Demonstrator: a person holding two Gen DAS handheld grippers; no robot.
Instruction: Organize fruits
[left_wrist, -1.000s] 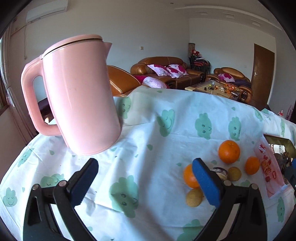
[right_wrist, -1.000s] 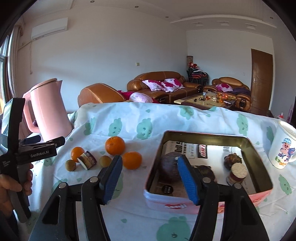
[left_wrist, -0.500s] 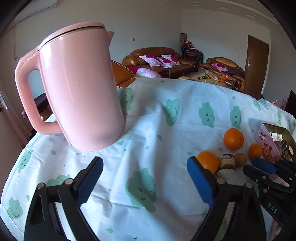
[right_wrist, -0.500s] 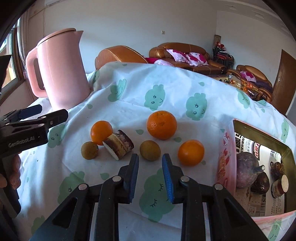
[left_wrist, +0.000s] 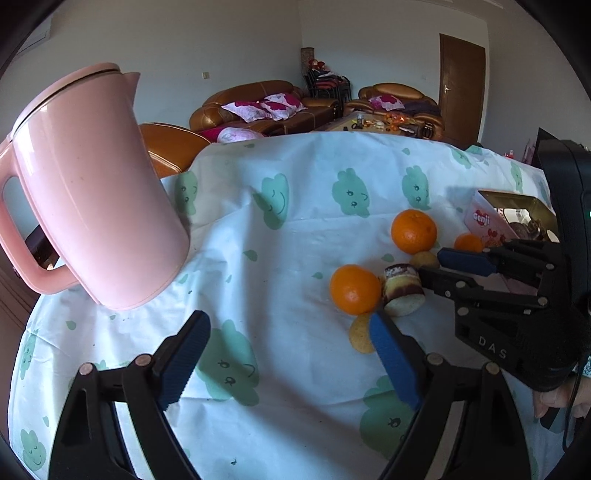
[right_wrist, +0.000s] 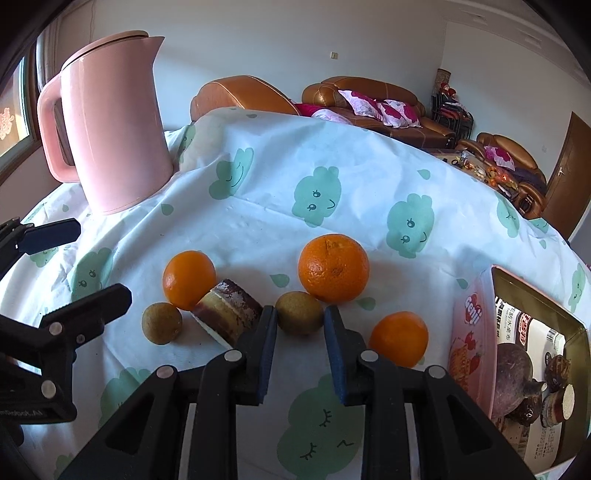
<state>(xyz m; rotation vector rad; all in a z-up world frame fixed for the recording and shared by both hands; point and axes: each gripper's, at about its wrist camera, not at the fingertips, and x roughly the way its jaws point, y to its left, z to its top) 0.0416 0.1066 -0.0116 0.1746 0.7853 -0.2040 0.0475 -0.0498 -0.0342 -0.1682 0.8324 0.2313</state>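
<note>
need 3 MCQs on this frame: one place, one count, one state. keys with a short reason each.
1. In the right wrist view, where is the tin relative to the loose fruit?
A. left of it
B. right of it
C. behind it

2. How many oranges lie on the cloth?
A. two
B. three
C. five

3. The left gripper is:
A. open, empty
B. shut on an orange
C. shut on the kettle

Key:
1 B: the tin sits at the right edge, past all the fruit.
2 B: three oranges show, one large and two smaller.
3 A: its pads stand wide apart over bare cloth.
</note>
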